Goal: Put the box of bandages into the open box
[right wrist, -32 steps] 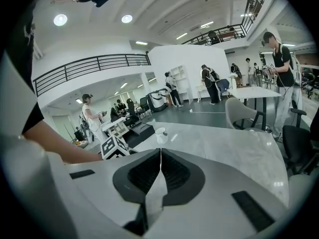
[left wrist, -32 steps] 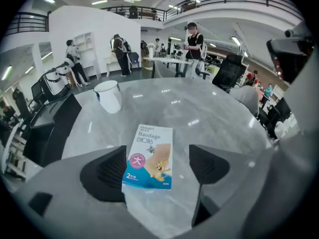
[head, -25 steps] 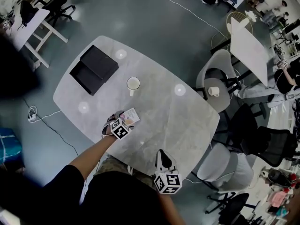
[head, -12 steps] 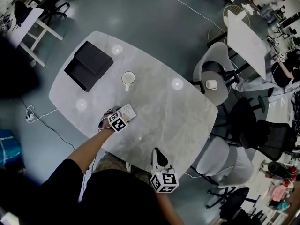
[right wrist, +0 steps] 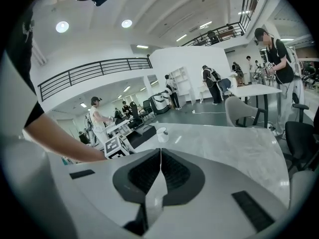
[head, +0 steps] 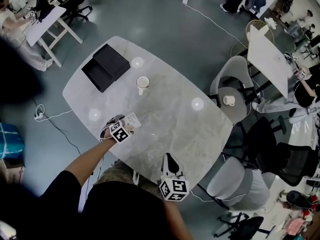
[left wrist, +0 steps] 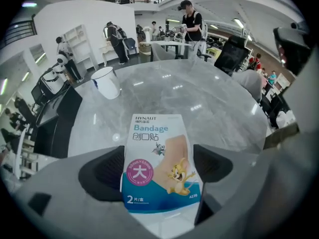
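Observation:
The bandage box, white and teal with a cartoon print, is at the near left part of the grey table. My left gripper is shut on it, and in the left gripper view the bandage box sits between the two dark pads of the left gripper, touching both. The open black box stands at the table's far left corner, and it shows at the left edge as the black box. My right gripper hovers at the near table edge, shut and empty, as the right gripper confirms.
A white mug stands between the bandage box and the black box, and shows as the mug ahead to the left. Grey chairs crowd the table's right side. A cable lies on the floor at the left. People stand at other tables beyond.
The head view has shifted a little. My left gripper and the bandage box have edged slightly left along the near part of the table. The right gripper has stayed put.

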